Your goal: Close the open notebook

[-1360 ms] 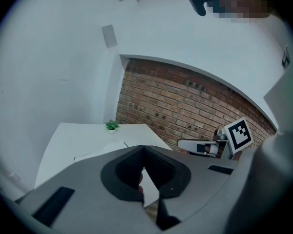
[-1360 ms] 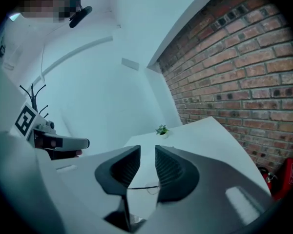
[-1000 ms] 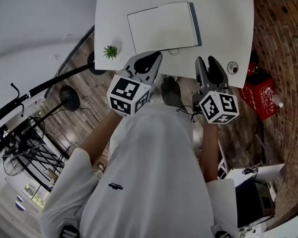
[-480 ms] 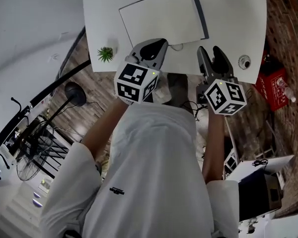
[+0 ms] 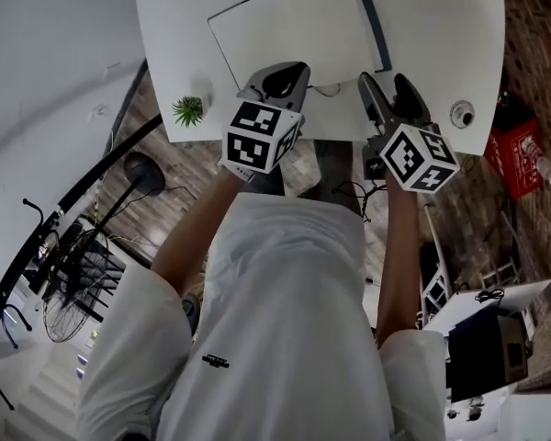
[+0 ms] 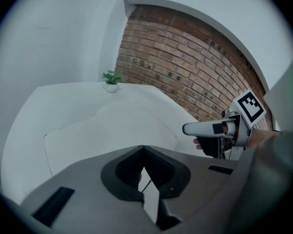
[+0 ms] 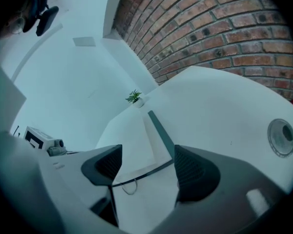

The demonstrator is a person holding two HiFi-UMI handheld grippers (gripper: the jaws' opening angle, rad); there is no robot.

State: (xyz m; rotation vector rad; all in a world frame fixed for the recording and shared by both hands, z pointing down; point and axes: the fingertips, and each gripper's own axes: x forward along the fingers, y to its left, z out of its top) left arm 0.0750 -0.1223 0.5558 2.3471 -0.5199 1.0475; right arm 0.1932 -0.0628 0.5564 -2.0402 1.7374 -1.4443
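A notebook [image 5: 298,30] lies on the white table [image 5: 441,26], white page up, with a dark cover strip along its right edge. My left gripper [image 5: 289,67] hovers over the notebook's near edge, jaws shut and empty; in the left gripper view its tips [image 6: 143,147] meet above the white page [image 6: 112,130]. My right gripper [image 5: 386,85] hangs at the notebook's near right corner. Its jaws have just been opening and now stand open [image 7: 146,155], gripping nothing. Through the gap I see the page [image 7: 132,135] and a thin dark cord.
A small potted plant [image 5: 187,110] stands at the table's near left corner. A round metal fitting [image 5: 461,114] sits in the tabletop at the right. A red box [image 5: 523,159] is on the floor beyond the right edge. A brick wall [image 6: 195,67] backs the table.
Both grippers have come down and forward toward the notebook's near edge. The right jaws stand wider apart than before. The notebook has not moved on the table.
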